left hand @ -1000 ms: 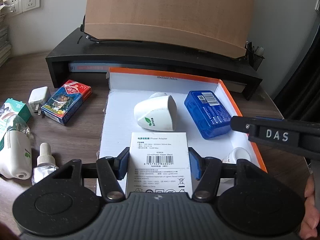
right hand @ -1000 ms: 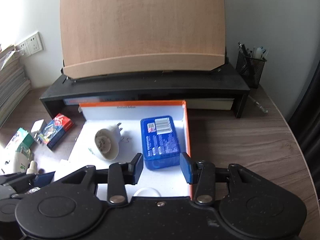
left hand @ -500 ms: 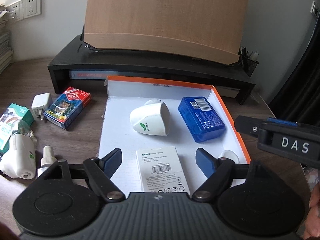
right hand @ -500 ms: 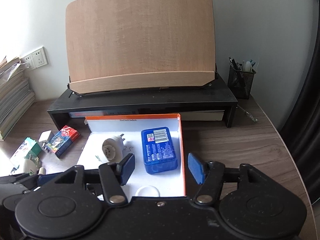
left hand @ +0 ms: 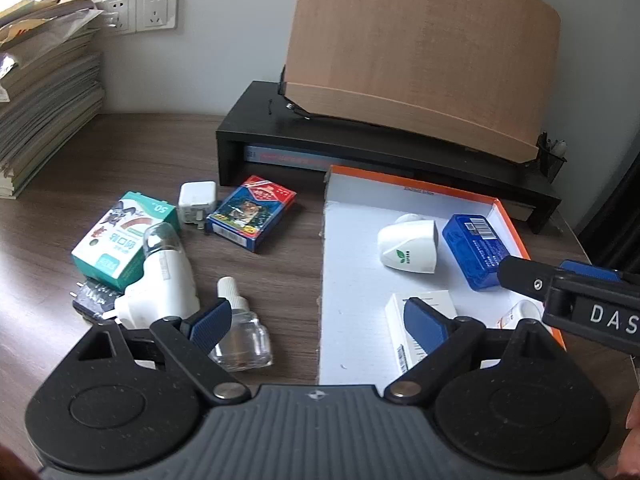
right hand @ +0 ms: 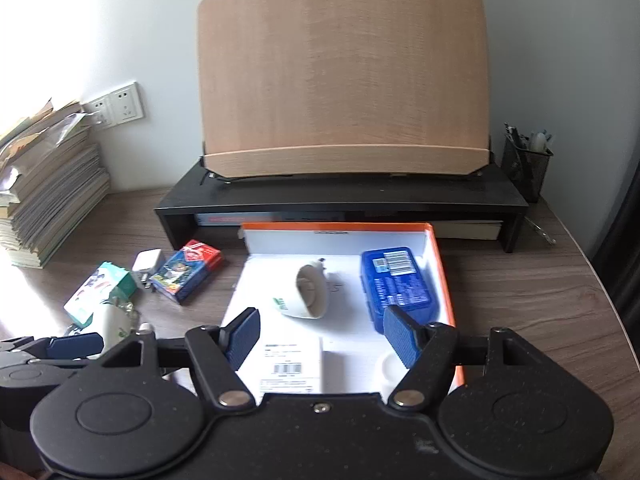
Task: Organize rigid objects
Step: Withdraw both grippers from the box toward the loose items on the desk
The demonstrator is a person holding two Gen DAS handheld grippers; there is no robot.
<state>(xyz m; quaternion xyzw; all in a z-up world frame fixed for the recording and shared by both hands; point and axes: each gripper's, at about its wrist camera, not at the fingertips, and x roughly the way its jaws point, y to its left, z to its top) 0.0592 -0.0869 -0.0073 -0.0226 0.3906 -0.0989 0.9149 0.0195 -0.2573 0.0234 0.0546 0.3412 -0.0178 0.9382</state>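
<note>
Both grippers are seen with their jaws spread wide, and nothing is grasped by either. The jaws of the left gripper [left hand: 318, 322] have just been opening; between its blue pads only the table top and the left edge of the tray are seen, with no object pressed. The jaws of the right gripper [right hand: 322, 338] have also just been opening, and they are held above the near part of the tray with nothing touched by the pads. The tray [right hand: 436, 264], white inside with an orange rim, is placed on the wooden table [right hand: 520, 300] in front of a black monitor stand [right hand: 340, 200]. Four things are found inside the tray: a white adapter box [right hand: 290, 364] lying flat at the near side, a white plug-in device [right hand: 310, 294] lying on its side in the middle, a blue tin [right hand: 396, 284] by the right wall, and a small white round thing [right hand: 390, 366] at the near right corner, which is too blurred to be named. To the left of the tray, on the table, other things are left unsorted: a pack of playing cards [left hand: 252, 212], a white charger [left hand: 196, 200] touching it, a green-and-white carton [left hand: 122, 240], a white plug-in vaporizer [left hand: 166, 280] and a small clear bottle [left hand: 240, 328] just beside the left pad of the left gripper.
</note>
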